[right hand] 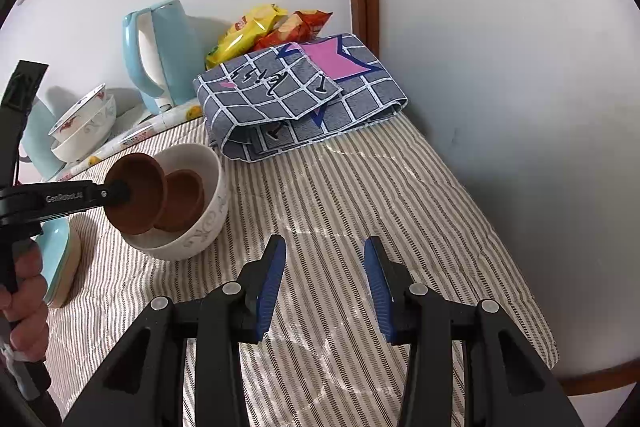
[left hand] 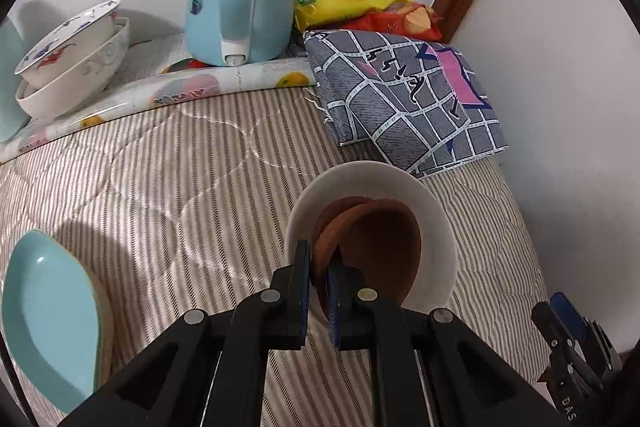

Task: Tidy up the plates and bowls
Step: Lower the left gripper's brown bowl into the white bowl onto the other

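The striped quilt (right hand: 360,187) spreads beneath both sets of fingers. Ahead of the left gripper (left hand: 318,267) sits the white bowl (left hand: 436,223), a brown saucer (right hand: 182,201) lying inside it. The left fingers are clenched on the rim of a second brown saucer (right hand: 138,193), held tilted over the bowl's near edge. The right gripper (right hand: 325,283) hovers released, its blue pads (right hand: 272,287) spread wide apart over bare quilt, the bowl off to their left.

hand-held gripper (right hand: 325,283): black frame | blue ribbed pads (right hand: 272,283) | silver screws
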Demonstrator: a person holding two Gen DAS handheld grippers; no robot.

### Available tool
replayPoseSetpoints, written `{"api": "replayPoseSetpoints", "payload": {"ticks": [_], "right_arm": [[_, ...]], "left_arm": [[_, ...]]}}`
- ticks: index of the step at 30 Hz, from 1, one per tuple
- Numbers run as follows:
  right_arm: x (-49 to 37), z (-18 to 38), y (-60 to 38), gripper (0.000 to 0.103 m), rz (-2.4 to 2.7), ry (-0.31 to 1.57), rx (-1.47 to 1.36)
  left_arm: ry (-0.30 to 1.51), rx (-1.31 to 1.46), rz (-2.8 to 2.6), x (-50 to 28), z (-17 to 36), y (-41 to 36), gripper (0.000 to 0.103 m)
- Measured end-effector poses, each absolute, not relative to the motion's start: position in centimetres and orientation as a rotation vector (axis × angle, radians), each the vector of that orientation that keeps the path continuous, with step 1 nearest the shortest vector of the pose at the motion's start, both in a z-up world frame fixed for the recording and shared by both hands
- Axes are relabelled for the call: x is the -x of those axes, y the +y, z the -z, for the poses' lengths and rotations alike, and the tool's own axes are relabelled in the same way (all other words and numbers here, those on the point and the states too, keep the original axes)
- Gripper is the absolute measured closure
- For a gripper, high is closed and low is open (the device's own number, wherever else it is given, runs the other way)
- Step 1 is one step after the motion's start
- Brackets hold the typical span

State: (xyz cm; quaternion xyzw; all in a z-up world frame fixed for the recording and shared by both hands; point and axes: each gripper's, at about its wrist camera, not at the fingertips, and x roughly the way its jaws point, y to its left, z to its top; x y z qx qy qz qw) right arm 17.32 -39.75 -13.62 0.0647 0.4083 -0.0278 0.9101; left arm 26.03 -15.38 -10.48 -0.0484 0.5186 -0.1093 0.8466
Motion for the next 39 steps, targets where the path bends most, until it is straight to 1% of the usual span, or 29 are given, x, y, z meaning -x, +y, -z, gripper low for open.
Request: {"api": "replayPoseSetpoints", "payload": {"ticks": [15, 32, 37, 39], "right_arm": [[-18.1, 14.9, -40.4, 0.062, 0.053, 0.872, -0.160], [-18.0, 14.8, -39.3, 0.062, 0.042, 0.884, -0.135], [-17.9, 14.7, -38.9, 0.062, 0.039, 0.886, -0.127], [-18.0, 14.7, -38.7, 0.062, 0.039, 0.889, -0.122]], "left_arm": [[1.126, 0.107, 0.236, -27.9, 12.5, -16.6, 0.094], [1.142, 0.146, 0.281, -27.8, 12.6, -16.7, 0.093], [1.129, 0.119, 0.291, -27.8, 12.6, -16.8, 0.092], [1.131, 0.114, 0.305, -27.7, 12.6, -16.8, 0.087]]}}
